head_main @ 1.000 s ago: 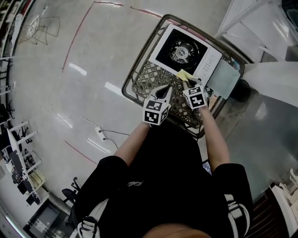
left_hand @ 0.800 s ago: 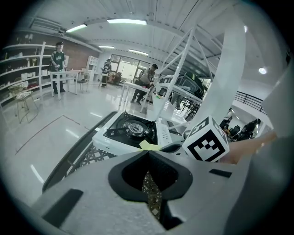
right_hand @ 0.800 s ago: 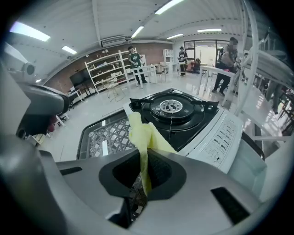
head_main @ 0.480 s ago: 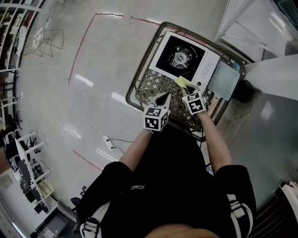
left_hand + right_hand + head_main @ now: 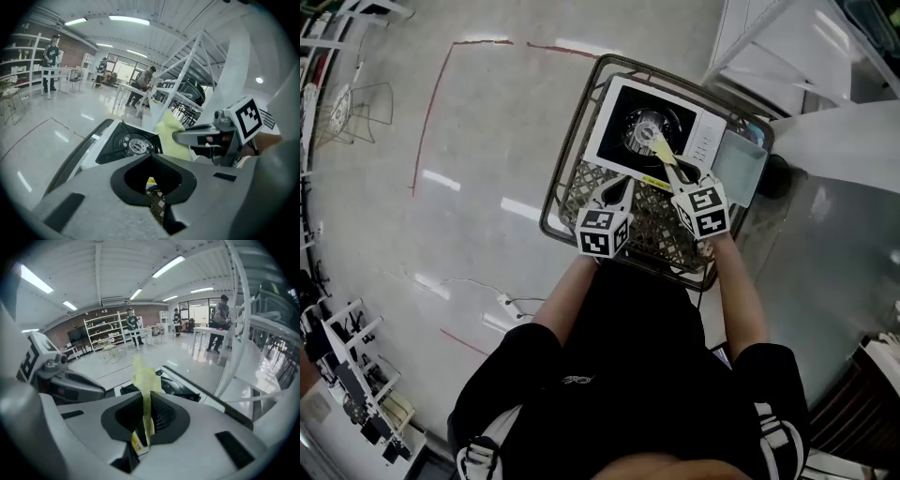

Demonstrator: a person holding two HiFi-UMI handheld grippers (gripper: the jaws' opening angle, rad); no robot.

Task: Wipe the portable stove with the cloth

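Floor (image 5: 441, 216) around my grippers is pale, glossy concrete marked with a red line (image 5: 434, 108). Shelves (image 5: 101, 329) and standing people (image 5: 132, 326) occupy the far room. Directly ahead, the stove (image 5: 614, 141) sits on a mesh table (image 5: 572, 187). My right gripper (image 5: 673, 172) is clamped on the cloth (image 5: 661, 152), which extends over the burner (image 5: 636, 120). My left gripper (image 5: 619, 190), just beside it, is closed on nothing. Cloth-to-burner contact cannot be made out, and both grippers hide the stove's near edge.

I am wearing a black shirt (image 5: 628, 375) with short sleeves and white stripes. My grey left gripper (image 5: 622, 187) and right gripper (image 5: 668, 169) are each carrying a black-and-white marker cube (image 5: 603, 232).
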